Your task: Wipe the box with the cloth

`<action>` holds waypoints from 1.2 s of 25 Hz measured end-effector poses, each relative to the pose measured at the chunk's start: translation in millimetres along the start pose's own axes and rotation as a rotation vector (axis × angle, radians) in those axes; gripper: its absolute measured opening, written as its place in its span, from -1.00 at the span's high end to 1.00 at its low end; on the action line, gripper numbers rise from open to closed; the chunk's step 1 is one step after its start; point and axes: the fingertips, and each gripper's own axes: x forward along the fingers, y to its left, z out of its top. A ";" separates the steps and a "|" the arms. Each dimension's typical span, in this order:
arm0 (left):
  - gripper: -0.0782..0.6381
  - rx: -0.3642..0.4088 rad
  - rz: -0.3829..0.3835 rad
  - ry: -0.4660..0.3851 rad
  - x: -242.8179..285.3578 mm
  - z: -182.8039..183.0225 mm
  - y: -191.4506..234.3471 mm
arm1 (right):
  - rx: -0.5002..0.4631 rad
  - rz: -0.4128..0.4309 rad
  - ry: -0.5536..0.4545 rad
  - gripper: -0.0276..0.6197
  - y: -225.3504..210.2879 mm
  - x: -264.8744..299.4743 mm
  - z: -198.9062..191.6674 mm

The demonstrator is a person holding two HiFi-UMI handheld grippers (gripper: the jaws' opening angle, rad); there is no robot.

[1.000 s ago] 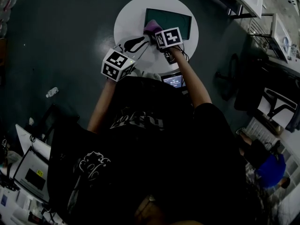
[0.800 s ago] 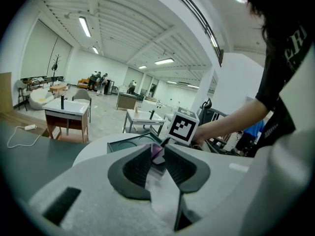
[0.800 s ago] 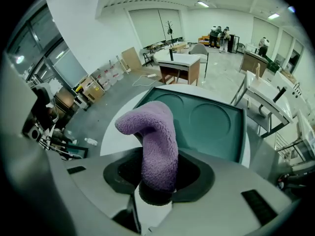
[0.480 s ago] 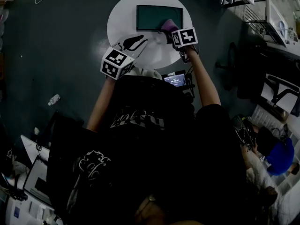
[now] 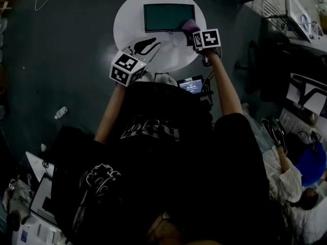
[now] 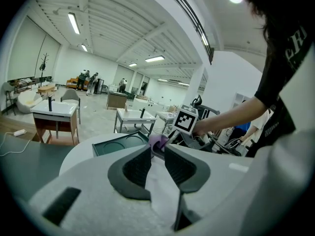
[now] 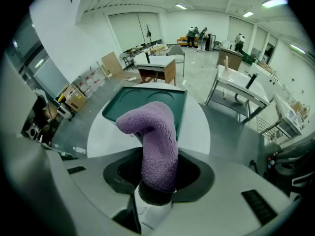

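Right tongs [image 7: 156, 176] clamp the purple cloth [image 7: 155, 141] at the right near corner of the green box [image 5: 163, 17] by the tabletop's [image 5: 130, 22] far edge, left tongs [image 6: 156, 161] slightly apart, empty; unbraced, the box may slide under wiping.

My head view is dim and underexposed, clothing nearly black; only the white round table [image 5: 127, 24] reads bright. Both gripper views are bright, evenly lit by ceiling strip lights [image 6: 74, 22]; heavy fisheye bending, black vignette at the corners; the cloth [image 7: 157, 151] near the lens looks slightly soft; a small glare spot sits at the top of the left gripper view.
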 end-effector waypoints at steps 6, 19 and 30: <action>0.52 -0.036 0.060 -0.009 -15.1 -8.7 9.9 | -0.189 0.130 0.012 0.49 63.8 0.3 3.3; 0.52 -0.094 0.147 -0.004 -53.5 -34.9 26.2 | -0.395 0.301 0.145 0.49 191.6 62.3 -2.2; 0.52 -0.109 0.159 0.011 -67.7 -46.1 37.3 | -0.289 0.268 0.225 0.49 184.0 100.1 -10.8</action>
